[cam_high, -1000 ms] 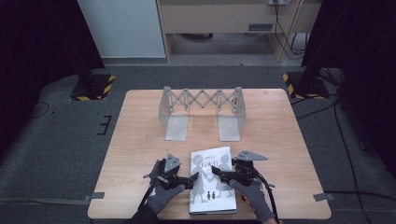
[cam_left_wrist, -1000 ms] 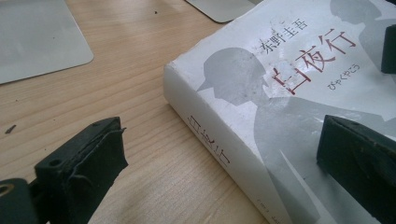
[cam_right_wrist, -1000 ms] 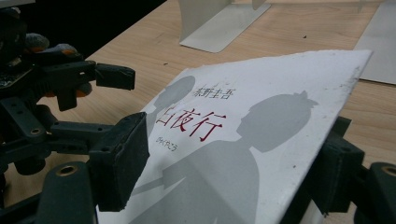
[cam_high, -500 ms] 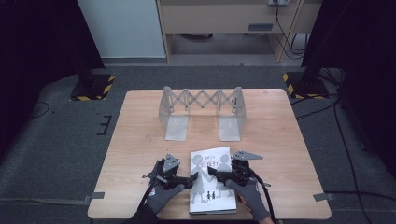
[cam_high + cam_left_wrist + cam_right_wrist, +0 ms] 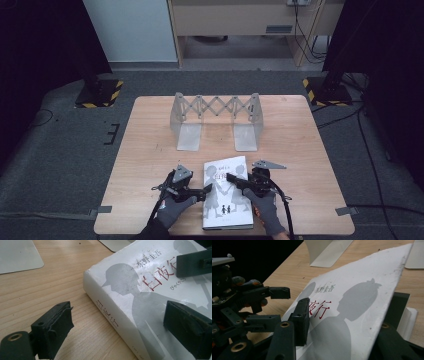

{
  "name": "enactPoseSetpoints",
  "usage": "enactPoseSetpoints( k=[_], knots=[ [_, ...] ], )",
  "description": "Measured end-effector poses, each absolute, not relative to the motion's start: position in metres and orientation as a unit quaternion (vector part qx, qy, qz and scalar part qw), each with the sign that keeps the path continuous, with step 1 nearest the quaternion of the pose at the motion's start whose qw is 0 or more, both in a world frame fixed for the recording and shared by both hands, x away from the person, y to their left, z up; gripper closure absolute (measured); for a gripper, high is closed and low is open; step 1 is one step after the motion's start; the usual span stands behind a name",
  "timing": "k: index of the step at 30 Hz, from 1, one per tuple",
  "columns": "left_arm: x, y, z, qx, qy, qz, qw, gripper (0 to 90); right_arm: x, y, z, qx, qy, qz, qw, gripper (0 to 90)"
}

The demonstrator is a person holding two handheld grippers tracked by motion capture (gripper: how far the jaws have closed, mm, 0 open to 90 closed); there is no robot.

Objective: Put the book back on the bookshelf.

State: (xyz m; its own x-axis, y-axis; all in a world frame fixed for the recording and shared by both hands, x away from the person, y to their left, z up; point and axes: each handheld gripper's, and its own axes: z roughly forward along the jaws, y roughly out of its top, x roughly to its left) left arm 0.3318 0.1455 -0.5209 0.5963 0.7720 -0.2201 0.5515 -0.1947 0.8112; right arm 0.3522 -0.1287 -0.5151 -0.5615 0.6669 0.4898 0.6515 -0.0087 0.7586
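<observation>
**White paperback at the near table edge, cover lifted by the right gripper**

Lying flat on the pale wood-grain table, close to its near edge: a thick white book, matte cover scuffed and speckled with small dark marks. Printed on the cover, grey silhouettes of two figures holding hands, with red characters reading 白夜行 and smaller black characters, 東野圭吾, above them. Faint grey lettering down the spine, too pale to read.

Beyond the book, toward the far side of the table: a grey metal rack with a scissor-lattice middle and two flat, rounded end plates.

Left of the book, the left gripper: blocky black rubber pads, edges rough and chipped, jaws wide apart and astride the spine edge, one pad over the table, the other over the cover, just lately narrowing a little, nothing pinched.

At the book's right edge, the right gripper: jaws just now closing, front cover raised off the page block and caught between them, one pad on top, the other beneath.
</observation>
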Motion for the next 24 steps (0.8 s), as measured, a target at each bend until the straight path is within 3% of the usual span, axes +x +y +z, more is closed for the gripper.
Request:
enactPoseSetpoints(
  k=[6, 10, 14, 24],
  knots=[
    [0.334, 0.150, -0.518, 0.754, 0.431, 0.110, 0.482, 12.5, 0.350, -0.130, -0.508, 0.461, 0.694, 0.553, 0.005, 65.2],
    [0.335, 0.153, -0.517, 0.746, 0.429, 0.098, 0.500, 9.7, 0.346, -0.130, -0.499, 0.438, 0.692, 0.574, 0.005, 69.2],
    [0.338, 0.154, -0.516, 0.742, 0.418, 0.069, 0.519, 0.1, 0.340, -0.132, -0.489, 0.415, 0.683, 0.601, 0.004, 73.3],
    [0.337, 0.149, -0.512, 0.742, 0.392, 0.037, 0.542, 0.0, 0.334, -0.135, -0.480, 0.378, 0.684, 0.624, 0.003, 75.7]
  ],
)
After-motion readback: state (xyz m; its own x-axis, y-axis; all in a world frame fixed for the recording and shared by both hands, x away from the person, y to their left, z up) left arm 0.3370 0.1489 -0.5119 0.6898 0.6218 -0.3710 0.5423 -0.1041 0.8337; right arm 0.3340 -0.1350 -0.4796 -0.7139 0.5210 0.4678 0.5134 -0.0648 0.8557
